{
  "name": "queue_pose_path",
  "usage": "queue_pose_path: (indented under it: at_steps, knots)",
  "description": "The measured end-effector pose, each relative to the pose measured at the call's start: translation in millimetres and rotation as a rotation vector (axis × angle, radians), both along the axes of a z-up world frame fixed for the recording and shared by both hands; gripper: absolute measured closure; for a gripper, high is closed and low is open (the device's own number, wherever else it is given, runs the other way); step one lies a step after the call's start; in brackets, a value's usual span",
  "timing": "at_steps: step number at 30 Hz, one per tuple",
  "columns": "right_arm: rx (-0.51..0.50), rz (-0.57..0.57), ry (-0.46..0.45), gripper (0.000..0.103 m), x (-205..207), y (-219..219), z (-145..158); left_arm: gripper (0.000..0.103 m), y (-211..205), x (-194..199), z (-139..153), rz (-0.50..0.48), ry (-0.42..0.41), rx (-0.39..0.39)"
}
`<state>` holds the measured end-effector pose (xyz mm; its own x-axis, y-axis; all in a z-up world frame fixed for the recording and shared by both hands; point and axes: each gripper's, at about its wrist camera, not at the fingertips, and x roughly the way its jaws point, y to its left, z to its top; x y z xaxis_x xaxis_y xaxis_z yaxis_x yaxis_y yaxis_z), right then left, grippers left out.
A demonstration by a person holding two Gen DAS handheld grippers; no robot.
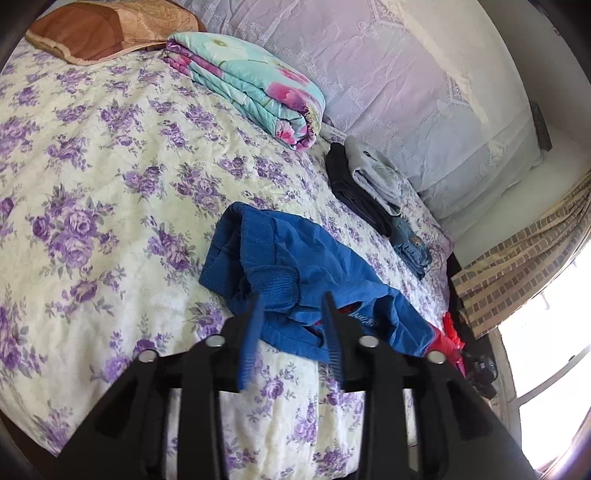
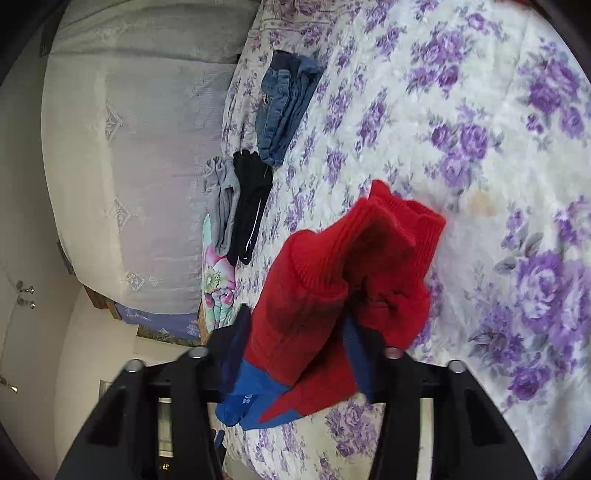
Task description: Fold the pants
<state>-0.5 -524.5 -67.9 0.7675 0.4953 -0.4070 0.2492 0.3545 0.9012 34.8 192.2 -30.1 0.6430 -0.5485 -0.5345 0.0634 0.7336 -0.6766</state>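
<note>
A pair of blue-and-red pants (image 1: 295, 273) lies bunched near the edge of a bed (image 1: 110, 192) covered in a purple-flowered spread; the left gripper (image 1: 291, 325) hovers at the blue waistband end with its fingers apart and nothing visibly between them, while the right gripper (image 2: 295, 354) has the red ribbed cuffs draped across it, its fingers seemingly closed on the cloth, though the fabric hides the tips; the legs look twisted over each other, so a fold made from here would likely trap wrinkles or come out lopsided; the knit cuffs are thick and springy and could slip from a shallow pinch if the right side lifts quickly; the garment sits close to the mattress edge, and a careless pull might drag it off; beyond it, by the headboard, lie folded jeans (image 2: 284, 110), a black garment (image 2: 251, 206) and a grey one (image 2: 219, 199), near enough to be brushed once the pants are spread flat; a rolled floral quilt (image 1: 251, 88) and a brown pillow (image 1: 107, 29) rest well apart.
</note>
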Motion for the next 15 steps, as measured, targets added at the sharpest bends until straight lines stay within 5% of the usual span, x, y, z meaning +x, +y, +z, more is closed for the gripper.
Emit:
queue_pose_path:
  at_steps: [6, 10, 15]
  knots:
    - [-0.117, 0.017, -0.139, 0.097, 24, 4, 60, 0.068, -9, -10, 10, -0.041, -0.007, -0.038]
    - [-0.157, 0.039, -0.230, 0.097, 33, 6, 104, 0.036, -17, -9, 20, -0.047, -0.004, -0.119]
    - [-0.159, 0.030, -0.222, 0.097, 28, 0, 103, 0.036, -53, 5, -10, -0.093, 0.135, -0.199]
